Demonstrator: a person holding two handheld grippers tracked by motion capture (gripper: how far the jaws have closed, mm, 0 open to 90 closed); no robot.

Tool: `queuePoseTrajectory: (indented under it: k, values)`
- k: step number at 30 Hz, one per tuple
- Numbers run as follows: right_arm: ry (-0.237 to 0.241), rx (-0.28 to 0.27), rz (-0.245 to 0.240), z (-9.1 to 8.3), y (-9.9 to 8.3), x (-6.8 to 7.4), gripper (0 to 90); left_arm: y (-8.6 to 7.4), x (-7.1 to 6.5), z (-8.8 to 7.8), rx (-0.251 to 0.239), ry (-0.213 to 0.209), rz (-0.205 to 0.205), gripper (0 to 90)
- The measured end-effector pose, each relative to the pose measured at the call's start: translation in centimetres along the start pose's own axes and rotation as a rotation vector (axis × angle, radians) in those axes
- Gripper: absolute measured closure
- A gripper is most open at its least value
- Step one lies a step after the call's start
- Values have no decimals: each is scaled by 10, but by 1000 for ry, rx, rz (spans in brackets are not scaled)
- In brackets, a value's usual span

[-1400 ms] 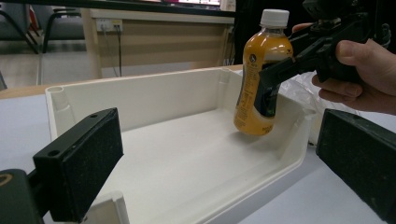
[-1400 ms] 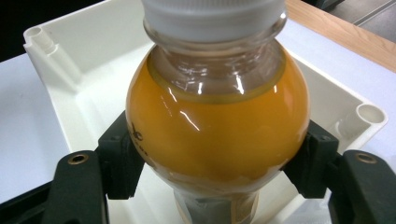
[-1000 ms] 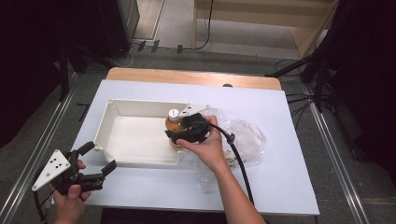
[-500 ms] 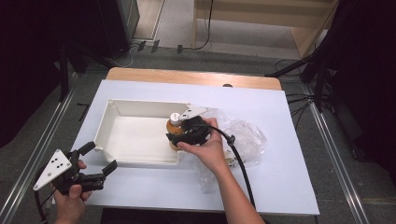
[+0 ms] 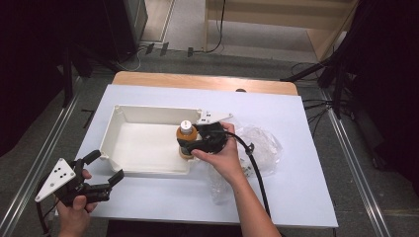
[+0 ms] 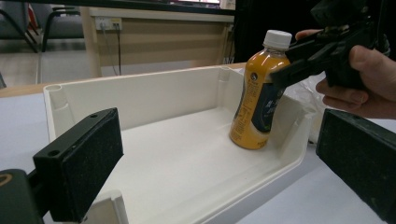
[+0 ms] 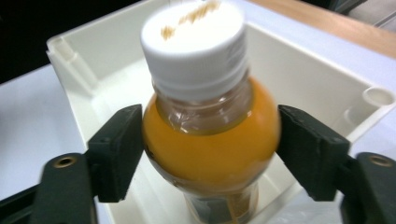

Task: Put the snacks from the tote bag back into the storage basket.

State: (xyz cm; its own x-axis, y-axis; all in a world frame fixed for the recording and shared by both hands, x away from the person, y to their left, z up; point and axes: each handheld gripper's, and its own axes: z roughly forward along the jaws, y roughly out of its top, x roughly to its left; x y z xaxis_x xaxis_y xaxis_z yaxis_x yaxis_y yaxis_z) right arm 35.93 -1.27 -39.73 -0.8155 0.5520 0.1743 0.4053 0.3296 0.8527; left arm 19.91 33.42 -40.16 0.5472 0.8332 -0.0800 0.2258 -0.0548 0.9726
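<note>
orange bottle (image 7: pixel 210 149) | upright in tray (image 5: pixel 143 114) | right tool (image 7: pixel 210 154) jaws just opening around it

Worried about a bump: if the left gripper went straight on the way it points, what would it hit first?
Probably the near wall of the white tray, which lies right ahead of the left gripper; the juice bottle stands farther in.
</note>
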Motion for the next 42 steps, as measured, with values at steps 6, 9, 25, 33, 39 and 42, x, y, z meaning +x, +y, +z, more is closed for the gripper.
queuePoseTrajectory:
  k: [6,9,25,33,39,42]
  values:
    - [8,-25,0,-15,2,-4,193,0,-1,1,2,-1,3,9]
    - [-9,-31,1,-20,0,-6,188,0,-2,2,2,0,3,8]
    - [-82,-105,29,-56,-15,-20,201,-1,-3,3,7,-1,2,8]
    - [-103,-124,48,-69,-23,-26,204,-1,-2,3,6,1,1,8]
    - [-116,-128,54,-77,-28,-29,207,-1,-2,3,7,3,1,9]
    - [-122,-125,59,-80,-32,-31,207,-1,-2,3,5,6,0,8]
